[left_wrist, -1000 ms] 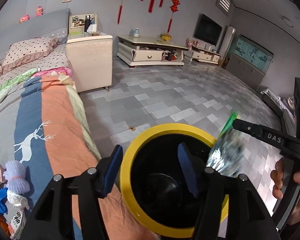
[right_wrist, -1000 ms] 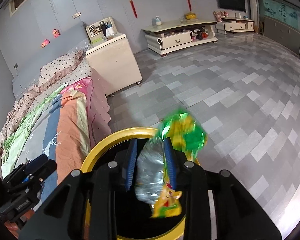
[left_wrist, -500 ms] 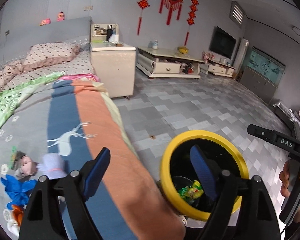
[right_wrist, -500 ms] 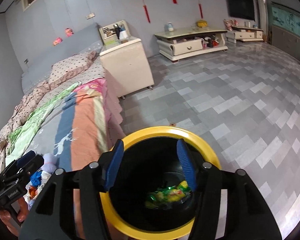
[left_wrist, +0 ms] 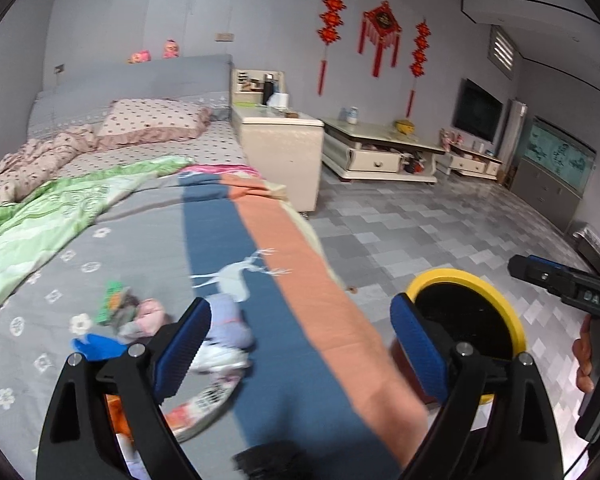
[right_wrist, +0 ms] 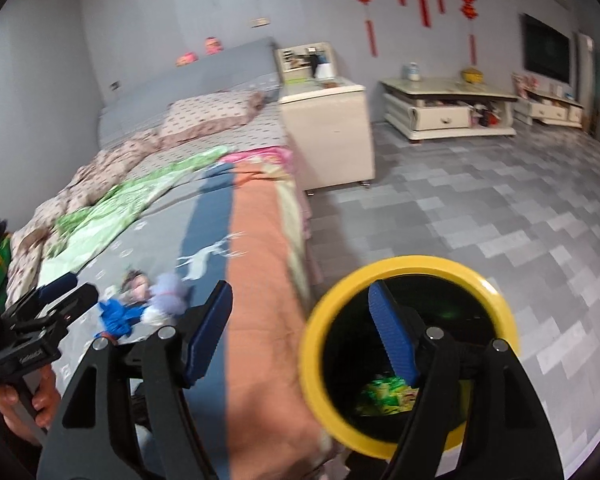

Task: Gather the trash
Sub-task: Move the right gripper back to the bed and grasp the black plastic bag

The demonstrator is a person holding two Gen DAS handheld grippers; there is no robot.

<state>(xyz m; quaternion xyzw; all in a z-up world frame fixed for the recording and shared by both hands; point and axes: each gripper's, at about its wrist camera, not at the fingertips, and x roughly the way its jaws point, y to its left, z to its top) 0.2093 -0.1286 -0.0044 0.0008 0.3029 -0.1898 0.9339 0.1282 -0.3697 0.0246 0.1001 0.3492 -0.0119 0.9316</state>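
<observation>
A: How far along are you?

B: One green-and-yellow wrapper [right_wrist: 388,394] lies at the bottom of the bin [right_wrist: 412,266], so judge that piece collected. The rest is still on the bed [left_wrist: 148,216]: a small heap of litter [left_wrist: 220,332] with a lilac bundle, a blue scrap, a pinkish crumple, a green scrap and a printed packet at the near end. Judge the task partly done, with the heap left to clear.

A: What are your grippers doing?

B: The left gripper [left_wrist: 300,344] has its jaws opening, already wide, and nothing sits between them. The right gripper [right_wrist: 300,332] is also opening, somewhat less wide, and is likewise empty.

A: Where does the litter lie relative to your fingers?

B: In the left wrist view the heap lies just behind and around the left-hand blue pad [left_wrist: 182,350]: part of it shows in the gap beside that pad, part is hidden by the finger. It is below and apart, not touched. In the right wrist view the heap lies to the left of both pads, outside the gap; the bin lies behind the right-hand pad [right_wrist: 392,340].
</observation>
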